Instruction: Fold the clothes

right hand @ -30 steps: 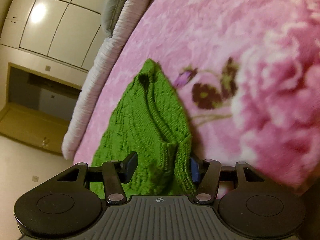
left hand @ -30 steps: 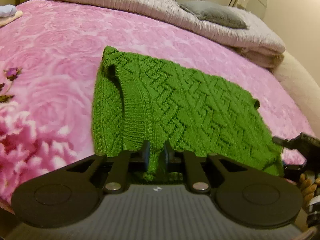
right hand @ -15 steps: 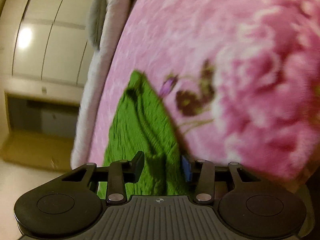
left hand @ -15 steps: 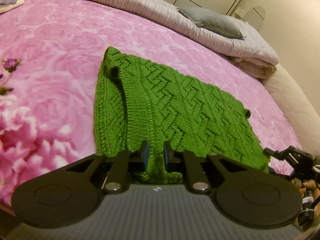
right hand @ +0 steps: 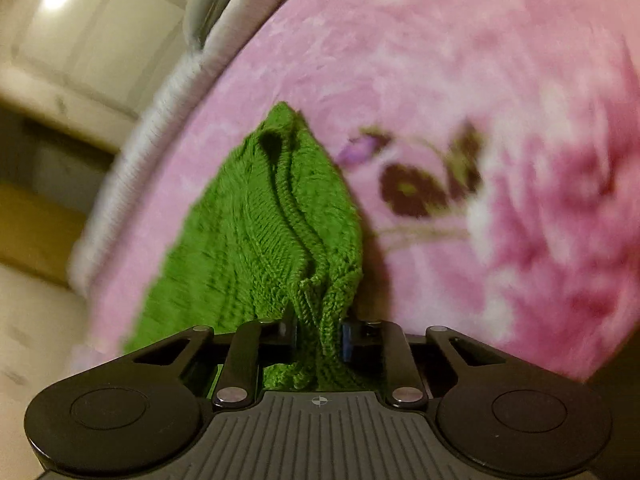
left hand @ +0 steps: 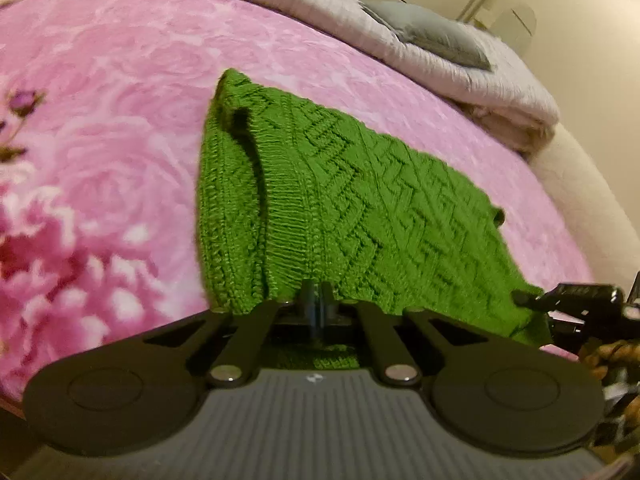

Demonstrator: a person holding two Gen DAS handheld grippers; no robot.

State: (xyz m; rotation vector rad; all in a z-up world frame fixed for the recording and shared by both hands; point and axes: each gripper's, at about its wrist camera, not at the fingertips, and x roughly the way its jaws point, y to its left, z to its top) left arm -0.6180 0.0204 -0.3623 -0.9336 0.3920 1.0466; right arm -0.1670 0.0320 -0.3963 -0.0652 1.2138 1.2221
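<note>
A green cable-knit sweater (left hand: 360,208) lies folded on the pink rose-patterned bed cover (left hand: 100,128). My left gripper (left hand: 316,304) is shut on the sweater's near hem, and knit shows just behind its closed fingers. In the right wrist view the sweater (right hand: 256,232) runs away from me as a narrow wedge. My right gripper (right hand: 318,334) grips a bunched corner of it; its jaws are closing, with the knit pressed between the pads. The right gripper's black fingers (left hand: 580,296) also show at the sweater's near right corner in the left wrist view.
A rolled pale quilt (left hand: 304,4) with a grey pillow (left hand: 432,32) lies along the bed's far edge. The bed's cream padded rim (left hand: 592,208) curves on the right. Cupboard doors (right hand: 72,20) and a floor lie beyond the bed's left side.
Both grippers have closed on the sweater's near edge, the left fully and the right from wide open. The right gripper rolled and shifted, bunching the knit and lifting it slightly.
</note>
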